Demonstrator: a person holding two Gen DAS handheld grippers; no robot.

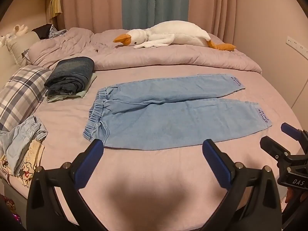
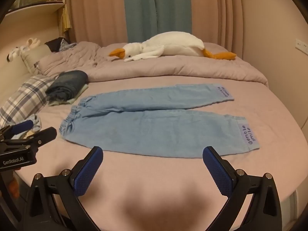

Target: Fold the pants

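Light blue denim pants (image 1: 169, 113) (image 2: 154, 127) lie flat on the pink bed sheet (image 1: 154, 165), both legs spread side by side. The elastic waistband points left and the labelled cuffs point right. My left gripper (image 1: 153, 144) hovers just short of the pants' near edge, wide open with nothing between its blue pads (image 1: 90, 159). My right gripper (image 2: 153, 151) hangs the same way over the near edge toward the cuff end, open and empty. Each gripper shows at the side of the other's view: the right gripper (image 1: 288, 142), the left gripper (image 2: 32, 132).
A folded dark denim stack (image 1: 71, 77) sits left of the waistband beside a plaid pillow (image 1: 21, 94). Loose clothes (image 1: 21, 150) lie at the bed's left edge. A plush goose (image 1: 169, 34) rests on the rolled duvet (image 1: 173, 57) behind the pants. Curtains hang at the back.
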